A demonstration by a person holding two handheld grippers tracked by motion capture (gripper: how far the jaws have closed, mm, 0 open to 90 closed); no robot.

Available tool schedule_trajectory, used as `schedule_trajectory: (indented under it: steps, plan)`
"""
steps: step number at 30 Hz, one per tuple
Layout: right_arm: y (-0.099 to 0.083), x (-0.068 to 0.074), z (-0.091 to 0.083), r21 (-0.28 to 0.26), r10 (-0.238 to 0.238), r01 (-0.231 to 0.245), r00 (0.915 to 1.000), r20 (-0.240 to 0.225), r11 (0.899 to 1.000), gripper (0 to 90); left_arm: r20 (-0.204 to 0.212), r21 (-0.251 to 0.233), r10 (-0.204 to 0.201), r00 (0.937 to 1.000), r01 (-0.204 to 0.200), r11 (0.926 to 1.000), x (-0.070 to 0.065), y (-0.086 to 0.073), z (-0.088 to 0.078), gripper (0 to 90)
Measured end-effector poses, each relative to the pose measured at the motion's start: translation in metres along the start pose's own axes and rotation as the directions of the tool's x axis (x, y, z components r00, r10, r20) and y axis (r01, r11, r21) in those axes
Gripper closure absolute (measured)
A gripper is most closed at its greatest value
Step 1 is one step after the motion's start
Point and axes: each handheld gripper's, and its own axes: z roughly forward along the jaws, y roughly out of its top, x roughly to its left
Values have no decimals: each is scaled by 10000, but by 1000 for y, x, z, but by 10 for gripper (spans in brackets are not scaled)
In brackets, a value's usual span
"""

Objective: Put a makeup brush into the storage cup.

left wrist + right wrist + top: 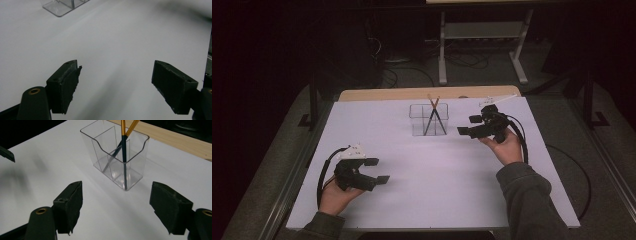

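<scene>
Both pencils (123, 135) stand in the clear holder (117, 157); right gripper (116, 207) and left gripper (115, 87), fingers wide and empty, likely need only withdraw.

White table (422, 165) with wooden far edge, grey floor (257, 175) (cables trailing), metal-legged desk frame (482, 45), dim room

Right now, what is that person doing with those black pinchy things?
A person holds a two-jaw gripper in each hand over a white table. The right gripper hangs open beside a clear plastic holder, where two pencils stand crossed. It holds nothing. The left gripper sits open near the person's side of the table, apart from the holder.
</scene>
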Motion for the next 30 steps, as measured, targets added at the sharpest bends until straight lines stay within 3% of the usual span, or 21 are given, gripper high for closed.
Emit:
schedule_trajectory:
  steps: [30]
  plan:
    - [-26,5,-13,-152,154,-153,9999,62,9998,240,-198,-149,59,9998,-62,9999,3,0,-3,205]
